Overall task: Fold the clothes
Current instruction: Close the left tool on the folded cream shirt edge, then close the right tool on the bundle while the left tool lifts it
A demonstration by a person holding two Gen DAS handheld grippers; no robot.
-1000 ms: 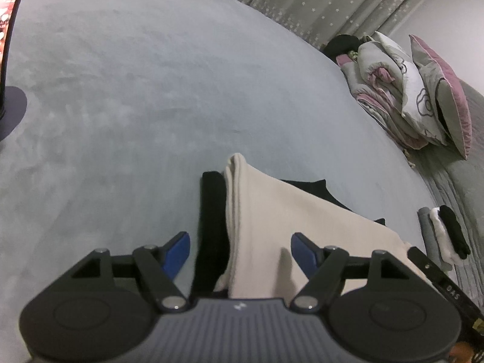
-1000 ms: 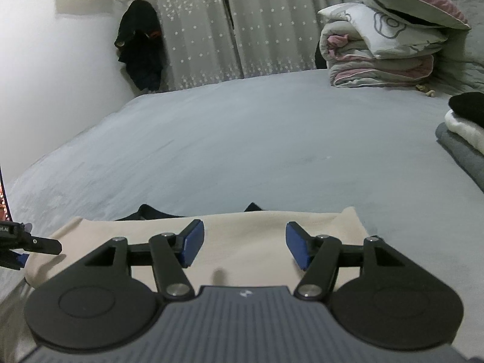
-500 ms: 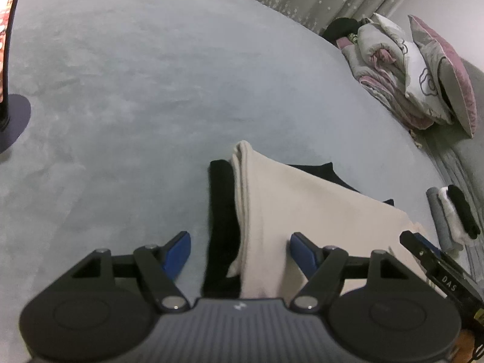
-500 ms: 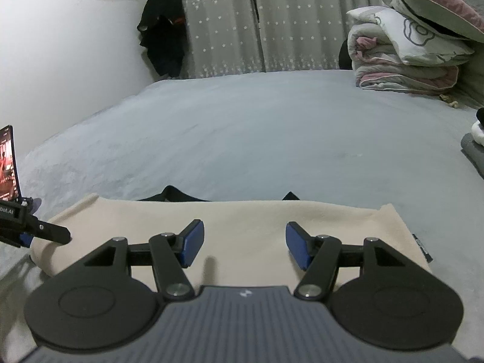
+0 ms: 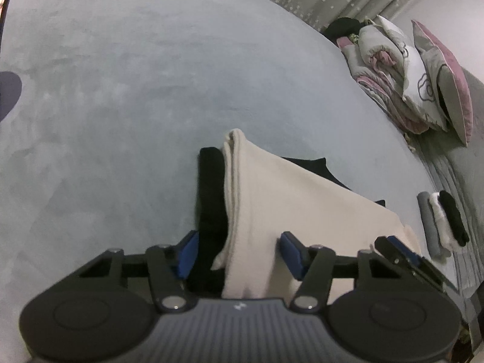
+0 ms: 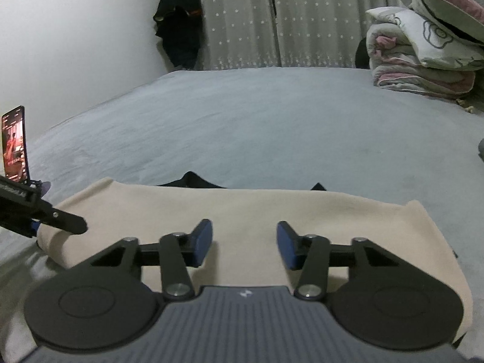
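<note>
- Closing in just now over the near end of a folded cream garment (image 5: pixel 290 199), the left gripper (image 5: pixel 239 252) has its blue pads about half apart; the cream edge and the black garment (image 5: pixel 210 199) under it lie between the jaws, and the pads are not seen pressing on either.
- Just to its right, the tip of the right gripper (image 5: pixel 402 257) reaches in over the same cloth.
- From its own camera, the right gripper (image 6: pixel 244 245) stands over the long side of the cream garment (image 6: pixel 248 211), its jaws also just narrowed to about half; flat cloth lies below the gap and nothing is pinched.
- To its left, the left gripper (image 6: pixel 51 219) shows as a black finger over the rolled end of the cream cloth.
- Just past the cream garment's far edge, two black corners (image 6: pixel 193 180) of the lower garment poke out.
- Beyond that the grey bedspread (image 6: pixel 272 115) runs bare ahead of both tools.
- Off to the left of the right gripper, a lit phone (image 6: pixel 13 146) stands upright.
- Far right of the left gripper, a small stack of folded clothes (image 5: pixel 440 224) in grey, white and black sits on the bed.
- Farther on are folded quilts (image 6: pixel 417 66) with a pink-edged pillow (image 5: pixel 450 81), then dotted curtains (image 6: pixel 242 21) and a dark garment (image 6: pixel 180 21) hanging by the wall.
</note>
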